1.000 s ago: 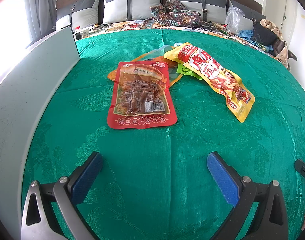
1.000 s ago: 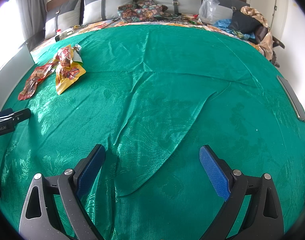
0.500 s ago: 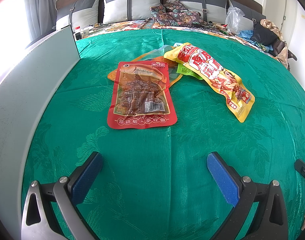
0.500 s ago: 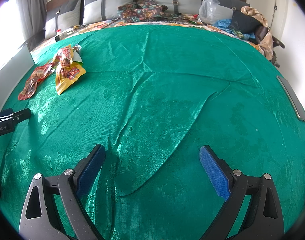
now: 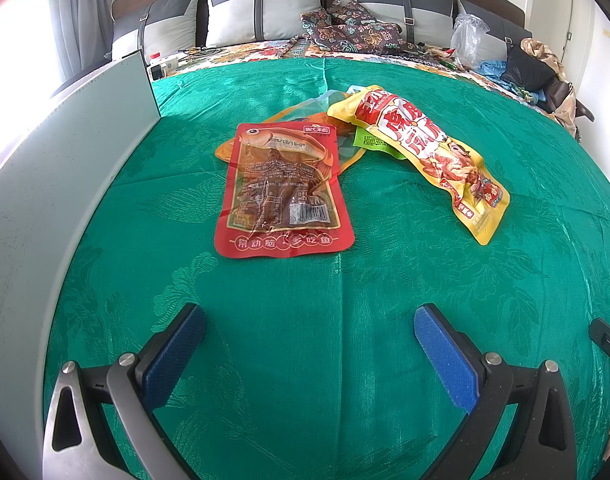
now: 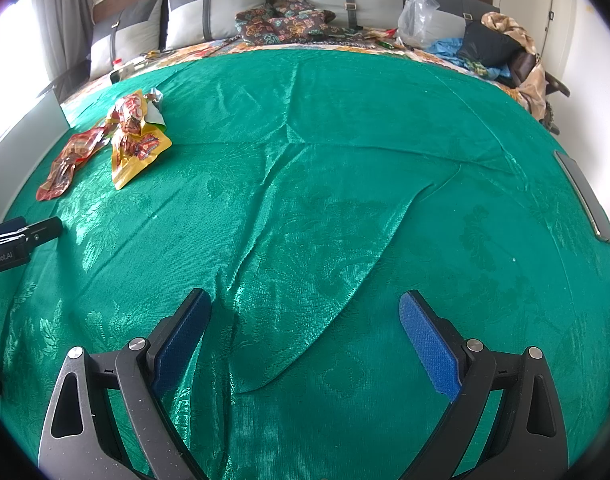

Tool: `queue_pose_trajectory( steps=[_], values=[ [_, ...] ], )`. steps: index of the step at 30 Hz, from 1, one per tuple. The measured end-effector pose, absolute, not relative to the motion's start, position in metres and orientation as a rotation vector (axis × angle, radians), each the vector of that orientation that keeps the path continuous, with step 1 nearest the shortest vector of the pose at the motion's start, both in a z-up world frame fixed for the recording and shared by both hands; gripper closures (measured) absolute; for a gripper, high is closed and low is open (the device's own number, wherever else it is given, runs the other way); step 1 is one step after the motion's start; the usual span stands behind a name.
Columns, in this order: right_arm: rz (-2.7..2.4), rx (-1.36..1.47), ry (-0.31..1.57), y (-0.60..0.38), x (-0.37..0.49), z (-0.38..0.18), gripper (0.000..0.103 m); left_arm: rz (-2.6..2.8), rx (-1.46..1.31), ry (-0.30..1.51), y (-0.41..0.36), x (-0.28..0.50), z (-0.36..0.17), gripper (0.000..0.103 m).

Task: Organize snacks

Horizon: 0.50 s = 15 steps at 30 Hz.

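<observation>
While nothing has shifted, both the left tool (image 5: 309, 332) and right tool (image 6: 305, 320) hover spread wide, empty, over the green cloth (image 6: 345, 160).

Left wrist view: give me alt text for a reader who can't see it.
A red fish-snack packet lies flat on a green cloth, ahead of the open, empty left gripper with blue-padded fingers. A yellow snack packet lies to its right, partly over an orange-edged clear packet; a grey panel stands at left.
</observation>
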State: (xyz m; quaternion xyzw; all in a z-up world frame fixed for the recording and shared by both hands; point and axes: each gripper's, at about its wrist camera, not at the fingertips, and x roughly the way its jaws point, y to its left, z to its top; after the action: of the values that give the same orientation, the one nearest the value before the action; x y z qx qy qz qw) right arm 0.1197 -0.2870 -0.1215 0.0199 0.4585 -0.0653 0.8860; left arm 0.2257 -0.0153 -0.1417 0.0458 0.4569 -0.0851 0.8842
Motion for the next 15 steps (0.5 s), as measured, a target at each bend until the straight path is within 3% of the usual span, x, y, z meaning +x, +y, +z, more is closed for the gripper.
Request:
queue_pose_trajectory(
  steps=[15],
  values=[
    [-0.135,0.043,0.953,-0.2873,0.1198,-0.1214,0.006,-0.14,0.075,0.95,-0.0158,0.2314,-0.1421,0.0]
  ],
)
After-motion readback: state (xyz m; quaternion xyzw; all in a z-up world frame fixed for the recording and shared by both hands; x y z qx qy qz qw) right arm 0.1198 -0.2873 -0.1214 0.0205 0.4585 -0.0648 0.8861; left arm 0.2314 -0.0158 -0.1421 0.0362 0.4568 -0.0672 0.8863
